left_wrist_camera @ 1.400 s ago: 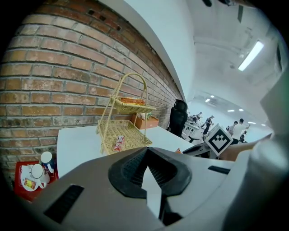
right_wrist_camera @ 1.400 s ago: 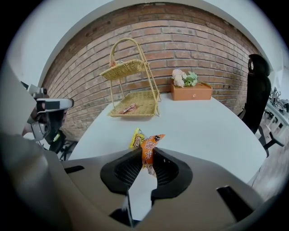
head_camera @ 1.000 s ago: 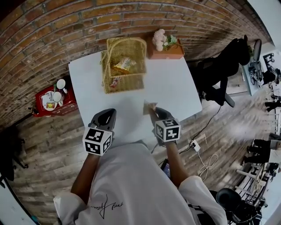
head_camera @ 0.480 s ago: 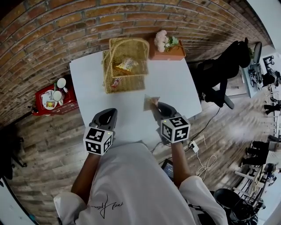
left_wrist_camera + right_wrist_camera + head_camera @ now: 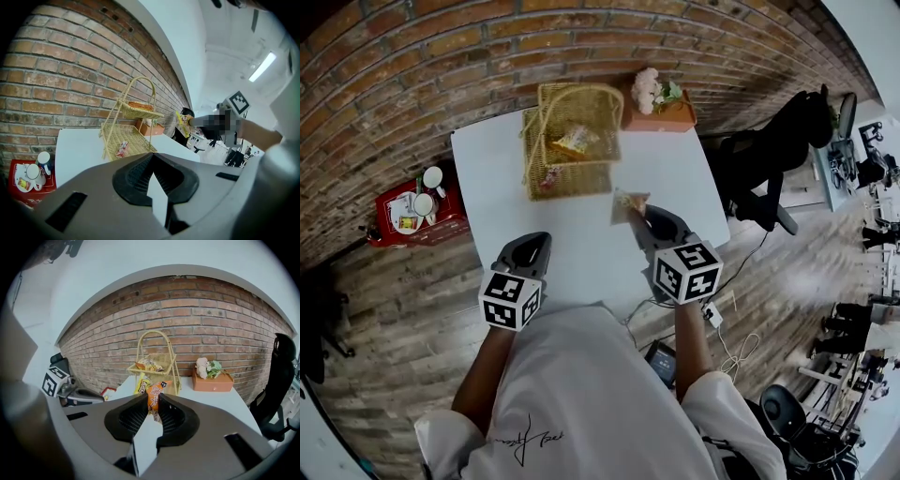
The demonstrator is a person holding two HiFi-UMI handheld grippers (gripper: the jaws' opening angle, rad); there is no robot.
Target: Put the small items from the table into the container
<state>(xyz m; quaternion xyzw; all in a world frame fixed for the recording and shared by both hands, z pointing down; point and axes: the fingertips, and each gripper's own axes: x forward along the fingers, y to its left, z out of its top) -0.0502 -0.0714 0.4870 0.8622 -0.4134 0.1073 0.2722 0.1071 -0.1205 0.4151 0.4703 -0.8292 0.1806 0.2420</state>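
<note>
A two-tier wicker basket (image 5: 572,141) stands at the far side of the white table (image 5: 675,183). One snack packet (image 5: 575,139) lies on its upper tier and another (image 5: 549,175) on the lower tier. My right gripper (image 5: 643,212) is shut on an orange and yellow snack packet (image 5: 628,201), held in the air just right of the basket's front. In the right gripper view this packet (image 5: 154,398) stands upright between the pads, with the basket (image 5: 155,363) behind it. My left gripper (image 5: 533,240) rests shut and empty near the table's front edge; its gripper view shows the basket (image 5: 129,129) ahead.
An orange box of flowers (image 5: 660,101) sits at the table's far right corner. A red tray with cups (image 5: 414,212) stands on the floor at left. An office chair (image 5: 773,150) is at right, and cables (image 5: 729,330) lie on the floor.
My right gripper has lifted the snack packet off the table and carried it up and a little farther away. The left gripper has stayed where it was.
</note>
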